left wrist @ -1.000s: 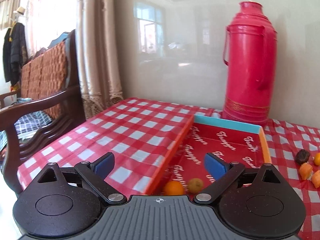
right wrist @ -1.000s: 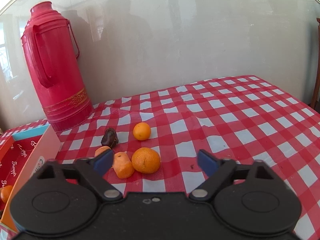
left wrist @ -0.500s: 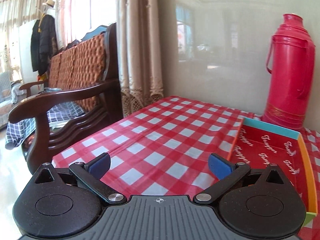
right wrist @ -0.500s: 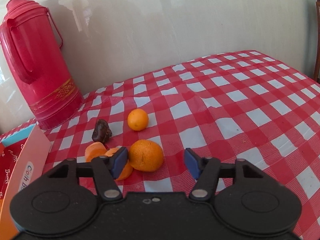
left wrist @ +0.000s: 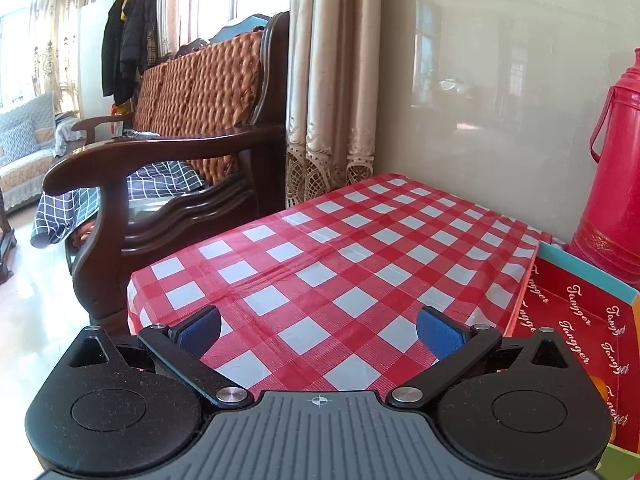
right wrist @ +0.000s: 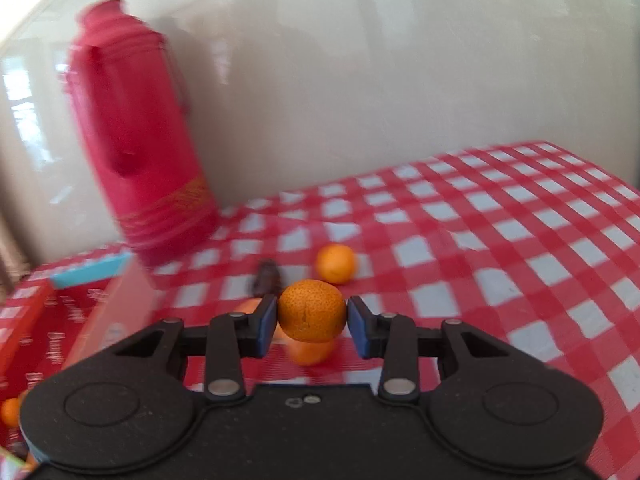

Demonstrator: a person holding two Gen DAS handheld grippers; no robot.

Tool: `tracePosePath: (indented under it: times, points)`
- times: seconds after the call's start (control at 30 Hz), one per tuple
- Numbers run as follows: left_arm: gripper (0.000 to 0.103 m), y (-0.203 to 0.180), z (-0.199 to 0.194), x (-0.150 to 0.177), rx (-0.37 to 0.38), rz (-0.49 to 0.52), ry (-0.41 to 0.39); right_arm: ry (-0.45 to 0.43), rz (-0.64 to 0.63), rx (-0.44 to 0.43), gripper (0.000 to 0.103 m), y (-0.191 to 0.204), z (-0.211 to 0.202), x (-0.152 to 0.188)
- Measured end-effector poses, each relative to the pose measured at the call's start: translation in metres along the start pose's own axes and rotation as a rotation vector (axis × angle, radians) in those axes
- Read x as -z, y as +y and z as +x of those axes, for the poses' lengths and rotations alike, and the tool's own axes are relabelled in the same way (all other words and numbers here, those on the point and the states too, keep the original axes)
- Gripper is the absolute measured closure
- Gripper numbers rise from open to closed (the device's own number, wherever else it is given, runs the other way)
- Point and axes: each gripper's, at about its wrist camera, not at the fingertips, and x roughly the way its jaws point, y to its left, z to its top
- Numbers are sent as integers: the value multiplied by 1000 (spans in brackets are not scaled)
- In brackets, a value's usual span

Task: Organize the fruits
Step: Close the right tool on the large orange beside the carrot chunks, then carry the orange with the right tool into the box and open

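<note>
A: What does the right gripper (right wrist: 312, 317) have?
B: Its jaws have just been closing, and the blue pads now press on both sides of a mandarin (right wrist: 311, 311), which sits squarely between them.

A: And just past it?
B: Another orange fruit (right wrist: 310, 352) shows under the held one, on the checked cloth of the worktop (right wrist: 500, 240). A smaller orange (right wrist: 335, 263) lies a little farther off, with a dark fruit (right wrist: 267, 280) to its left; the blur makes that one hard to tell. A sliver of one more orange piece (right wrist: 250, 305) peeks out behind the left pad.

A: Farther out?
B: At left stands the red box (right wrist: 44, 320), open, with a small orange fruit (right wrist: 10, 411) low at its near edge. Behind it the red thermos (right wrist: 140, 152) stands against the wall.

A: The left gripper (left wrist: 318, 330)?
B: It has just been opening; its jaws stand wide apart with nothing between them, over bare cloth. The box is at its right, and a wooden armchair (left wrist: 168, 184) stands beside the worktop at left.
</note>
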Motion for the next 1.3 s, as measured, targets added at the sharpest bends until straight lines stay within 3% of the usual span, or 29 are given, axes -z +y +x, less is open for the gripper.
tracePosePath:
  times: [0.17,0.37,0.6,0.9,1.0,1.1,1.17,1.2,1.3]
  points:
    - [0,5,3,0,-11,-25,14,-52,-115,-147,73,37,-21,6]
    - [0,6,5,1,-22,-22,21,-51,-227,-350,73,82,-37,18]
    - [0,9,8,2,-30,-8,23,12,-328,-466,73,124,-40,36]
    - [0,10,9,3,-38,2,20,39,-424,-521,68,157,-40,53]
    - [0,8,9,3,-33,5,18,17,-431,-517,48,155,-46,54]
    - [0,3,7,4,-23,13,14,-36,-389,-499,41,143,-54,43]
    - [0,-1,5,5,-17,25,9,-65,-349,-473,30,133,-58,36]
    - [0,-3,4,5,-12,30,7,-80,-332,-452,23,128,-59,33]
    - [0,-9,-1,6,0,40,-2,-126,-307,-379,17,112,-65,25]
